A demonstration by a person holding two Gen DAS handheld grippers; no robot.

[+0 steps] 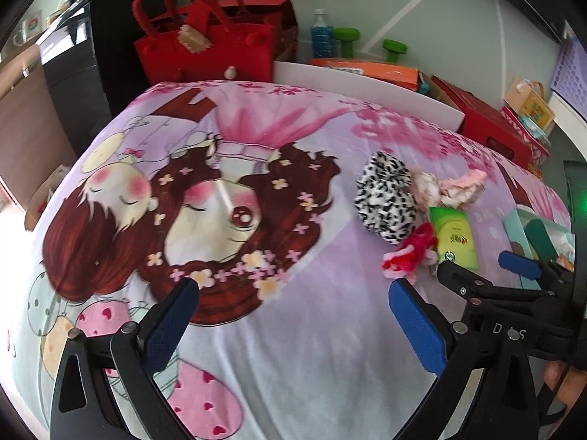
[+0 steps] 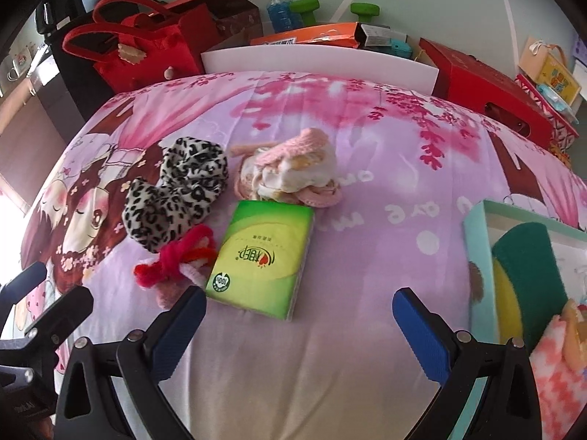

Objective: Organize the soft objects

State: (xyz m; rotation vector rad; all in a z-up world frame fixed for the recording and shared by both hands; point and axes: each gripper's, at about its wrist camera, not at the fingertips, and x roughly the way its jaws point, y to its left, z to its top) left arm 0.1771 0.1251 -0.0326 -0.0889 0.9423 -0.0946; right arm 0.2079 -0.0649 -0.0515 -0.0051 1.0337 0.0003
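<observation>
On the cartoon-print bedspread (image 2: 367, 220) lie a leopard-print scrunchie (image 2: 176, 190), a pink and cream sock bundle (image 2: 293, 168), a red and pink pipe-cleaner bow (image 2: 176, 260) and a green tissue pack (image 2: 264, 256). The same pile shows at the right of the left wrist view: scrunchie (image 1: 385, 194), bow (image 1: 411, 253), tissue pack (image 1: 455, 238). A pale teal box (image 2: 477, 242) at right holds a green and yellow sponge (image 2: 528, 275) and a pink-white cloth (image 2: 557, 377). My right gripper (image 2: 299, 304) is open just before the tissue pack. My left gripper (image 1: 293, 293) is open over bare bedspread, left of the pile.
A red felt handbag (image 1: 205, 47), a white board (image 2: 319, 58), an orange box (image 2: 308, 36), a blue bottle (image 2: 279, 11), green dumbbells (image 2: 363, 11) and red boxes (image 2: 488, 88) line the far edge. A dark cabinet (image 1: 84, 73) stands at the left. The right gripper's body (image 1: 513, 293) sits beside the left one.
</observation>
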